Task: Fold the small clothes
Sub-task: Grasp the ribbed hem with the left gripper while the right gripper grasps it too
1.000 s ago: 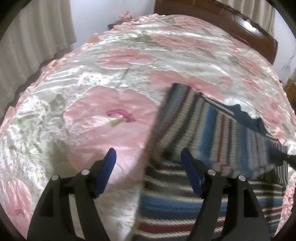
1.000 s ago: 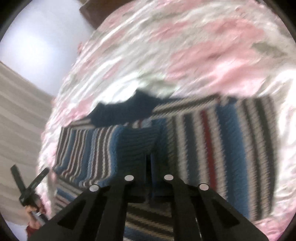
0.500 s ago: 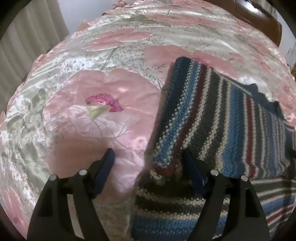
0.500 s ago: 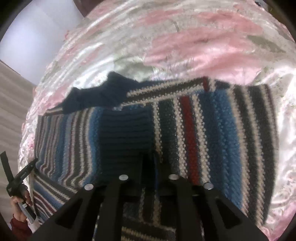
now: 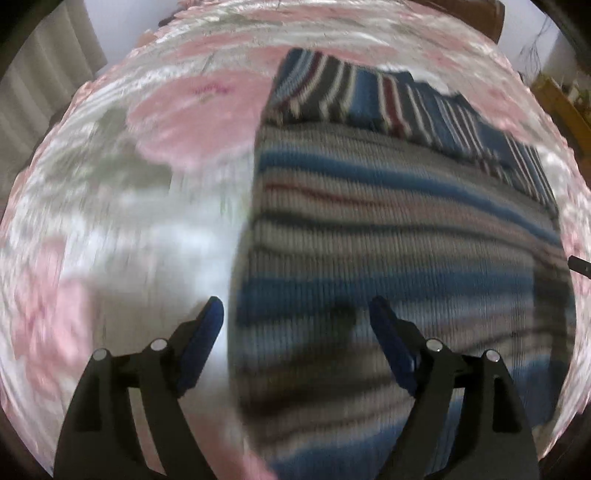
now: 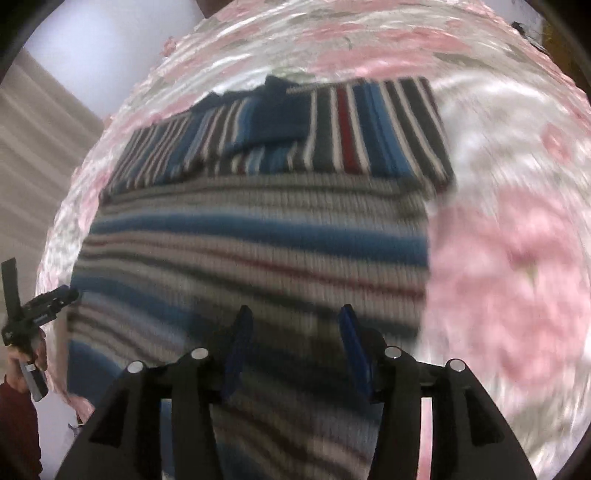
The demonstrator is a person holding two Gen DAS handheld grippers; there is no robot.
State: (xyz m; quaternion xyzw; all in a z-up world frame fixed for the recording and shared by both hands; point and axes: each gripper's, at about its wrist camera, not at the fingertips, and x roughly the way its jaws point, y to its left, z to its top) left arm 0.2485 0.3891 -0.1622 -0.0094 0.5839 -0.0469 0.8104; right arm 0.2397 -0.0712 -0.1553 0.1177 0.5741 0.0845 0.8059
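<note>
A small knitted sweater (image 5: 399,236) striped blue, grey, white and dark red lies flat on the bed, its sleeves (image 5: 406,107) folded across the far end. My left gripper (image 5: 297,312) is open above the sweater's left edge, with nothing between its blue pads. In the right wrist view the same sweater (image 6: 258,243) fills the middle, its folded sleeves (image 6: 288,133) lying crosswise at the far end. My right gripper (image 6: 293,319) hovers open above the near part of the body, holding nothing. Both views are blurred by motion.
A shiny satin bedspread with pink flowers (image 5: 147,177) covers the bed on all sides of the sweater. A wooden headboard (image 5: 476,14) stands at the far end. At the left of the right wrist view a hand holds the left gripper's handle (image 6: 26,321). Curtains (image 6: 33,147) hang behind.
My right gripper has let go of the folded sleeve and opened. Both grippers have pulled back toward the sweater's near end, so the sleeves now lie farther away.
</note>
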